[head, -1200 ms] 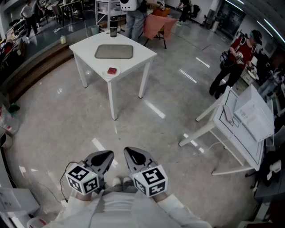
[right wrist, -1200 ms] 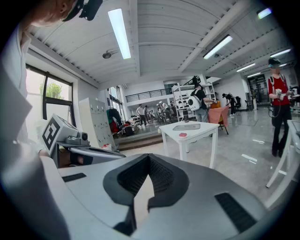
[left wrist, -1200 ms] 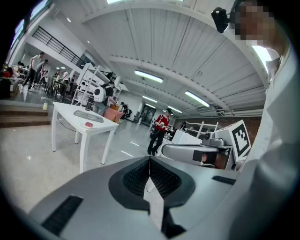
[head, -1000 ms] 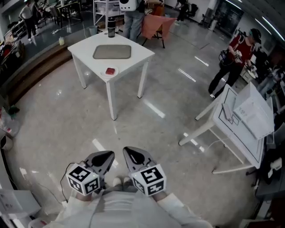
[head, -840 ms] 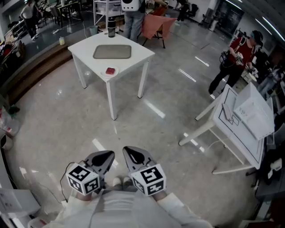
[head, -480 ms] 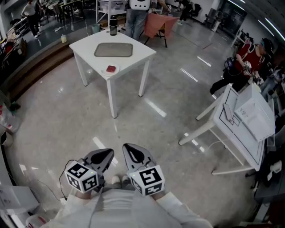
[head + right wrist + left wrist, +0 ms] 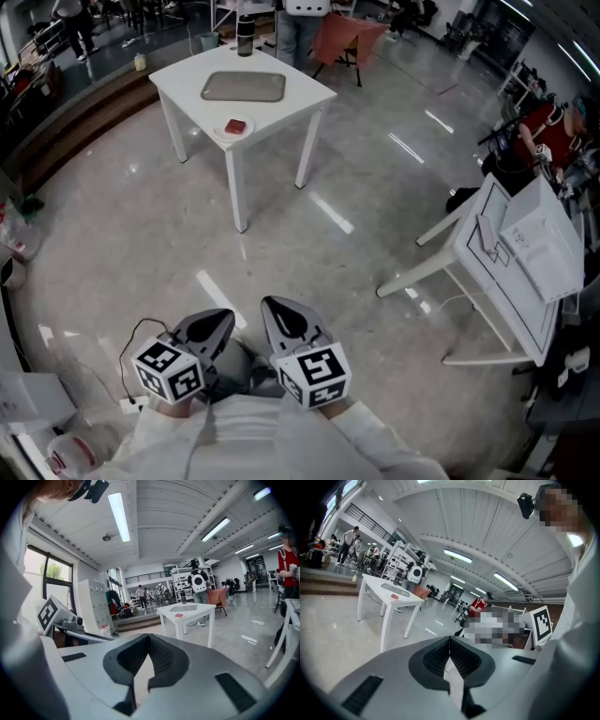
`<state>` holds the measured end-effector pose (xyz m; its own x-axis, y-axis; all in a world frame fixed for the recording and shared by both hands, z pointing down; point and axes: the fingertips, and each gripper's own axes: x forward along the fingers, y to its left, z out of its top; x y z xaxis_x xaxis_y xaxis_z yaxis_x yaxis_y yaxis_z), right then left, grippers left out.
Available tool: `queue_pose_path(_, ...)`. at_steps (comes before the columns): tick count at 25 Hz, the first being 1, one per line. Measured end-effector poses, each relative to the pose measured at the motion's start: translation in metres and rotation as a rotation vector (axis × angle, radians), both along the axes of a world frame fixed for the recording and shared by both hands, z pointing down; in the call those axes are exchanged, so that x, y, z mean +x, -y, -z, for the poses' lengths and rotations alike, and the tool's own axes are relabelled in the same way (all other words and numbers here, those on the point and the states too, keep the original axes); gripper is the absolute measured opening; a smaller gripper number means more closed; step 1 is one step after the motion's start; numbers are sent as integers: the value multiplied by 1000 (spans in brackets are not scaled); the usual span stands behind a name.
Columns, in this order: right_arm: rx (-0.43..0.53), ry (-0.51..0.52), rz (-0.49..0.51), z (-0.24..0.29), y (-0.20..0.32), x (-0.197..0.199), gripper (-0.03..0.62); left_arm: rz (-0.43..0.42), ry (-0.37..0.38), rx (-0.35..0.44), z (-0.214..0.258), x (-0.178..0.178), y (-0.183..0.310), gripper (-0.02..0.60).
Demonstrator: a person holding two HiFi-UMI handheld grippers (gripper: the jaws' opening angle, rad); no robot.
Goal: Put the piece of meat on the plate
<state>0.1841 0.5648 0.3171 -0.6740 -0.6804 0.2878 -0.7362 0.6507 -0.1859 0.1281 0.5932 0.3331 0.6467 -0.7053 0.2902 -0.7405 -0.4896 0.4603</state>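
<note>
A red piece of meat [image 7: 239, 125] lies on a small white plate [image 7: 228, 132] at the near corner of a white table [image 7: 300, 97], far ahead of me. It also shows small in the left gripper view as the meat [image 7: 395, 596] and in the right gripper view as the meat [image 7: 178, 615]. My left gripper [image 7: 217, 323] and right gripper [image 7: 278, 314] are held side by side close to my body, over the floor. Both are shut with nothing between their jaws, as seen on the left gripper [image 7: 449, 639] and right gripper [image 7: 149, 637].
A grey tray [image 7: 243, 87] and a dark bottle [image 7: 246, 19] stand on the same table. A tipped white table [image 7: 511, 267] lies to the right. A person in red [image 7: 544, 131] is at the far right, another person [image 7: 302, 19] behind the table. Shiny floor lies between.
The head view has shifted a little, so the table sits slightly higher in the picture. The person in red has moved toward the right edge. Both grippers stay shut near my body.
</note>
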Motion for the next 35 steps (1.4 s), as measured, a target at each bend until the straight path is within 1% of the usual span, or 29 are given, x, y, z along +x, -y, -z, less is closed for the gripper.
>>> queue_pose_path(5,-29,9,-8,-13,21,1,15,0,18,-19,-8,-4,18,10)
queue_pose_path(7,-43,15,-10,-16,34,-3,15,0,14,-25,-10,-7,30,10)
queue_pose_path(10,-21,-4,-18,-15,53,-11,15,-4,7,-35,-14,-15,53,11)
queue_pose_path(13,-10,-10,-31,-15,79,-21,15,-19,0,-29,-16,-24,84,11)
queue_pose_path(18,-8,0,-54,-13,143,-45,15,-59,-6,-26,-13,-45,145,11)
queue_pose_path(23,0,-2,-80,-1,208,-71,15,-88,1,-8,-2,-73,213,11)
queue_pose_path(26,10,18,-107,3,243,-86,15,-111,4,1,2,-90,249,11)
queue_pose_path(30,21,61,-118,9,280,-109,15,-143,9,8,1,-111,286,11)
queue_pose_path(35,-14,33,-100,3,304,-133,15,-152,36,-10,-6,-131,314,11)
